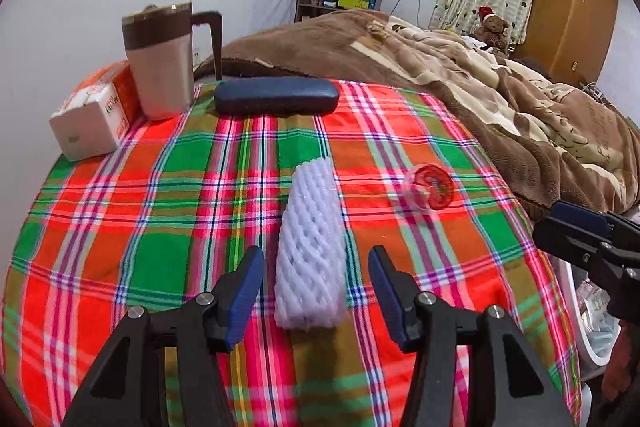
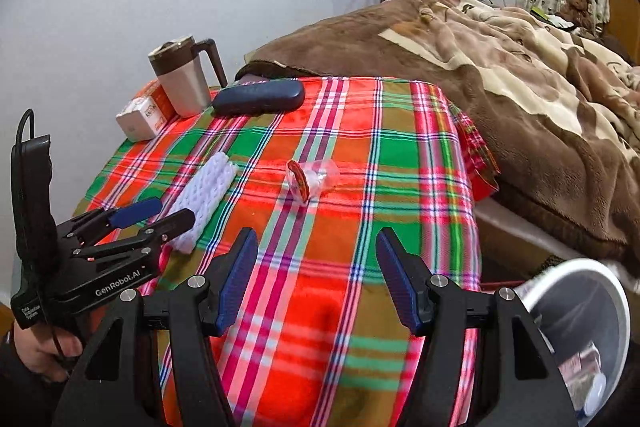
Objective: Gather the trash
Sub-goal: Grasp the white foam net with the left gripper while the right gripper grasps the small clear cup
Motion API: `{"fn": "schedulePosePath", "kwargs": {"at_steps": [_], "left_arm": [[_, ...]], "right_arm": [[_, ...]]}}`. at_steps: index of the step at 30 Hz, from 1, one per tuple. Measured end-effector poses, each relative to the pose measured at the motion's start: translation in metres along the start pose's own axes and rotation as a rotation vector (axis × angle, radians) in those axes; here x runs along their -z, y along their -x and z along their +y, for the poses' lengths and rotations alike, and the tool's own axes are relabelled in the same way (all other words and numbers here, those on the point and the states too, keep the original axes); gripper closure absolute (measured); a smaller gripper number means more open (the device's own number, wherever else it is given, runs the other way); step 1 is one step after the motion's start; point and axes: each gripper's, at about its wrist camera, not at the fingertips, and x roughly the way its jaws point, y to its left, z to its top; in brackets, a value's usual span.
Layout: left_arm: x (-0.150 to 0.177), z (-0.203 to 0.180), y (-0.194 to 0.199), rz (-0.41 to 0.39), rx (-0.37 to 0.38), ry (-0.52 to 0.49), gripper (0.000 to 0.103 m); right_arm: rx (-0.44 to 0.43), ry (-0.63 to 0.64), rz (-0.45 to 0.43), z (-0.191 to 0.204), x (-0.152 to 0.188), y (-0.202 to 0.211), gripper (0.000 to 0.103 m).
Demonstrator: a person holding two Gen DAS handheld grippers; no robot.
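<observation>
Left gripper and right gripper both gape empty over the plaid tablecloth.

From left to right: the white foam net sleeve lies flat on the cloth, its near end between the left tongs' spread fingers, untouched; the clear cup with a red lid lies on its side mid-table, ahead of the right tongs; a white bin stands beside the table's right edge.

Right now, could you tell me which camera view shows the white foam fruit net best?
The left wrist view: the white foam fruit net lies centred and unobstructed just ahead of the open left claw. In the right wrist view it is smaller, off to the left, its near end hidden behind that claw.
</observation>
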Motion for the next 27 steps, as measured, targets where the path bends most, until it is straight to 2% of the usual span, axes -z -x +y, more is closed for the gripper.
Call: {"fn": "schedulePosePath", "kwargs": {"at_steps": [3, 5, 6, 14, 19, 22, 24, 27], "left_arm": [[0.001, 0.004, -0.01, 0.006, 0.009, 0.009, 0.049], [0.003, 0.004, -0.016, 0.015, 0.017, 0.006, 0.063], [0.005, 0.004, -0.019, 0.027, 0.019, 0.008, 0.065], [0.01, 0.009, -0.022, 0.018, 0.05, 0.027, 0.069], [0.01, 0.012, -0.022, 0.018, 0.064, 0.039, 0.07], [0.009, 0.011, -0.022, 0.016, 0.064, 0.04, 0.07], [0.009, 0.011, -0.023, 0.016, 0.064, 0.039, 0.07], [0.009, 0.011, -0.023, 0.015, 0.065, 0.041, 0.07]], "right_arm": [[0.001, 0.002, 0.016, 0.002, -0.004, -0.015, 0.044], [0.001, 0.004, 0.024, 0.003, -0.006, -0.024, 0.044], [0.003, 0.008, 0.028, 0.004, -0.007, -0.028, 0.046], [0.006, 0.016, 0.043, 0.012, -0.018, -0.057, 0.052], [0.014, 0.009, 0.052, 0.014, -0.023, -0.072, 0.064], [0.015, 0.001, 0.062, 0.015, -0.023, -0.078, 0.075], [0.018, -0.004, 0.061, 0.015, -0.022, -0.078, 0.087], [0.024, -0.008, 0.05, 0.014, -0.021, -0.075, 0.093]]}}
